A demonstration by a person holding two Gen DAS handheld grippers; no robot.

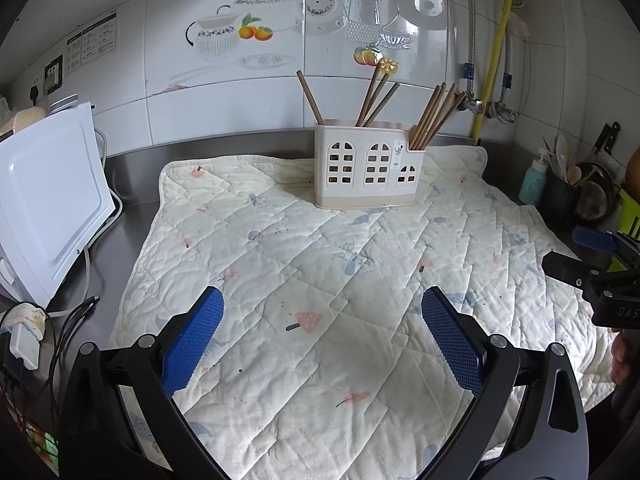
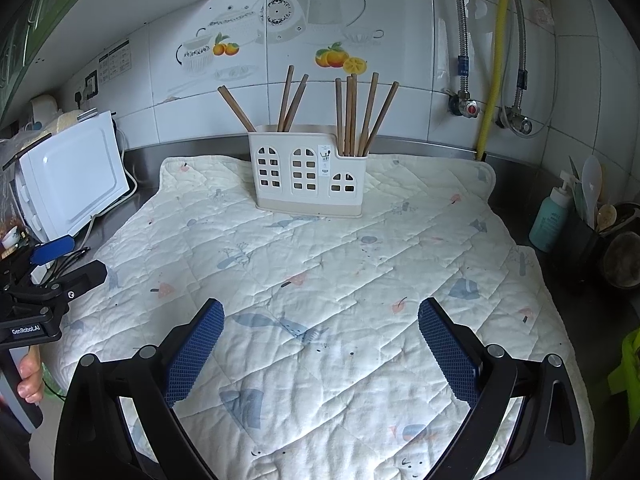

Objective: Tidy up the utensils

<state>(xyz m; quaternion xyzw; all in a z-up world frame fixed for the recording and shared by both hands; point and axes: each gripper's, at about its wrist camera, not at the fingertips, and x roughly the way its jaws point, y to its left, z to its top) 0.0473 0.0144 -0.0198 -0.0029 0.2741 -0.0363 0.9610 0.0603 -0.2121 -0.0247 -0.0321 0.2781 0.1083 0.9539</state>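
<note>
Chopsticks (image 2: 352,114) stand in holder (image 2: 310,172); both grippers gape empty.

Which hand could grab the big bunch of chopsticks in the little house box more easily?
Probably the right gripper. The bunch stands in the holder's right end, nearly straight ahead of its open fingers. From the left gripper, also open, it sits off to the right.

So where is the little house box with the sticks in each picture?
Left wrist view: the utensil holder stands upper middle, at the quilted mat's far end.
Right wrist view: the utensil holder stands upper middle, slightly left.
Shared landmark: the yellow pipe on the wall.
</note>
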